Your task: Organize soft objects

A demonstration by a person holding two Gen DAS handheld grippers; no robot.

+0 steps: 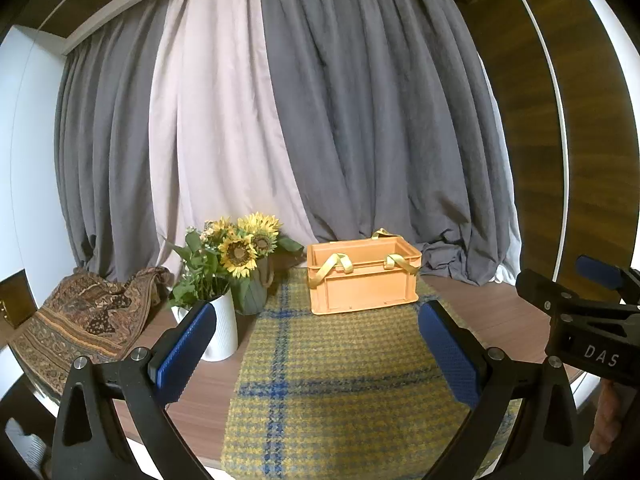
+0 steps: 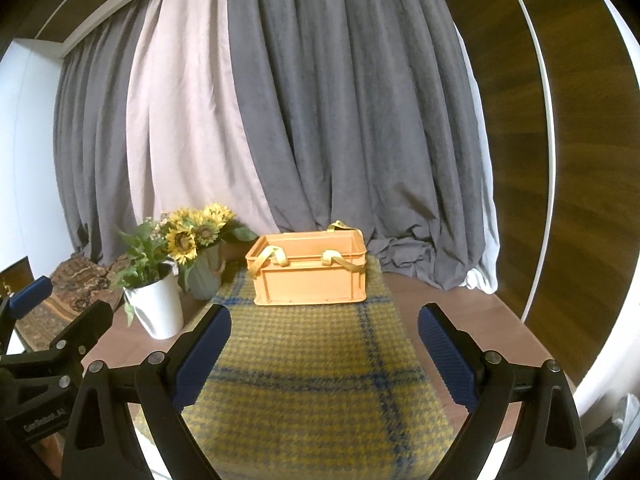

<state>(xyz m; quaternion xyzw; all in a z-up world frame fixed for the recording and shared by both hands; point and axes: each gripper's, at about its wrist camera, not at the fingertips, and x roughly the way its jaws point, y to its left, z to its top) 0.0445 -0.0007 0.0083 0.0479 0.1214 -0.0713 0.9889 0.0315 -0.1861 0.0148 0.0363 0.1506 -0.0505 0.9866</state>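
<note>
An orange plastic crate [image 1: 362, 278] [image 2: 310, 274] stands at the far end of a yellow-and-blue plaid cloth [image 1: 332, 376] [image 2: 304, 376]. Yellow straps [image 1: 338, 266] [image 2: 276, 256] hang over the crate's rim. A patterned brown cloth [image 1: 86, 316] [image 2: 72, 288] lies crumpled at the left. My left gripper [image 1: 320, 320] is open and empty above the plaid cloth, short of the crate. My right gripper [image 2: 324, 320] is open and empty, also over the plaid cloth. Each gripper shows at the edge of the other's view [image 1: 588, 312] [image 2: 52, 340].
A white vase with greenery [image 1: 218, 330] [image 2: 156, 306] and a green vase of sunflowers [image 1: 248, 264] [image 2: 200, 248] stand left of the plaid cloth on the wooden table [image 1: 200, 400] [image 2: 464, 312]. Grey and pale curtains [image 1: 320, 120] hang behind.
</note>
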